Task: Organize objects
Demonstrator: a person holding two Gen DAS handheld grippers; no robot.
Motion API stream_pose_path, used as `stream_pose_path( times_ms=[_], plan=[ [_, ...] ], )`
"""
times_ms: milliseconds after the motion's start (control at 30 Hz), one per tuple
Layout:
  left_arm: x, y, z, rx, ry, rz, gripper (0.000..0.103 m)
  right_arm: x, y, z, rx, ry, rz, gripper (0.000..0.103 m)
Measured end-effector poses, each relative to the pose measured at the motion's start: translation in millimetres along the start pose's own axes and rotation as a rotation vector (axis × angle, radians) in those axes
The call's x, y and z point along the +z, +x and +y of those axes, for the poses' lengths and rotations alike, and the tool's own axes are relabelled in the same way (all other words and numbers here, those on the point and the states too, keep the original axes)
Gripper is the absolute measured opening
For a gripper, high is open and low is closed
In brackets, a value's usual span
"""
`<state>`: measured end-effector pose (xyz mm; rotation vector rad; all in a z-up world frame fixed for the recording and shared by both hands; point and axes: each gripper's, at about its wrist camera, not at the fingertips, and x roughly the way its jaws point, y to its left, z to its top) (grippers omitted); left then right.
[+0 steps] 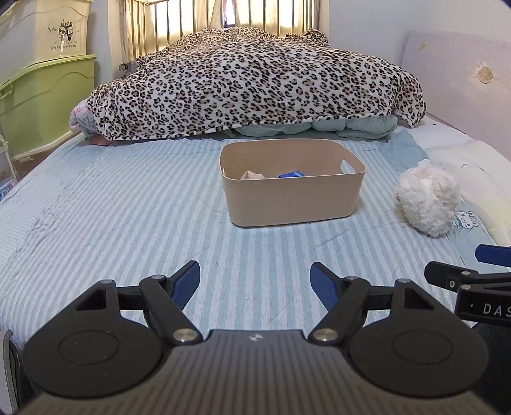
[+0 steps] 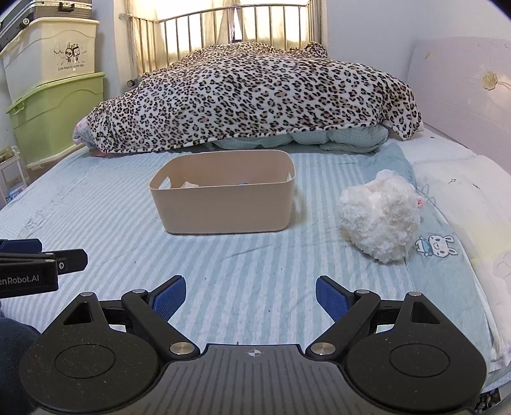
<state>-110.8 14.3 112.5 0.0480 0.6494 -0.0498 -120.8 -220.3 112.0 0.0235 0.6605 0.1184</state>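
A beige plastic bin (image 1: 292,198) (image 2: 223,204) stands on the striped bed. Inside it lie a pale pink item (image 1: 252,175) (image 2: 190,185) and a blue item (image 1: 292,174). A white fluffy plush toy (image 1: 428,199) (image 2: 380,217) lies on the bed to the right of the bin. My left gripper (image 1: 255,281) is open and empty, low over the sheet in front of the bin. My right gripper (image 2: 250,295) is open and empty, in front of the gap between bin and plush. Each gripper shows at the edge of the other's view.
A leopard-print blanket (image 1: 255,83) (image 2: 249,95) is heaped behind the bin. A white headboard (image 2: 460,89) and white pillow (image 2: 463,178) are at the right. Green and cream storage boxes (image 1: 44,79) (image 2: 54,83) stand left of the bed. A metal rail (image 2: 223,22) is at the back.
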Motion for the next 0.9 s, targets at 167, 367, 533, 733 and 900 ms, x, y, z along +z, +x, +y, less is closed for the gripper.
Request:
stream_pose_path(
  times_ms=[167, 367, 533, 733, 900],
  plan=[
    [-2.4, -1.2, 0.9, -0.001, 0.0, 0.004, 0.077, -0.5, -0.9, -0.7, 0.0, 0.001, 0.001, 0.09],
    [-4.5, -2.3, -0.1, -0.009, 0.001, 0.011, 0.077, -1.6, -2.3, -1.5, 0.004, 0.006, 0.0, 0.09],
    [-4.5, -0.9, -1.5, -0.008, -0.001, 0.023, 0.077, -2.7, -3.7, -1.5, 0.004, 0.007, 0.001, 0.09],
    [-3.5, -0.9, -2.8, 0.004, 0.002, 0.013, 0.082, -3.3, -3.7, -0.4, 0.001, 0.016, 0.006, 0.09],
    [-3.2, -1.5, -3.1, -0.001, 0.012, 0.009, 0.082, -2.9, -3.4, 0.5, 0.0, 0.018, 0.008, 0.09]
  ],
)
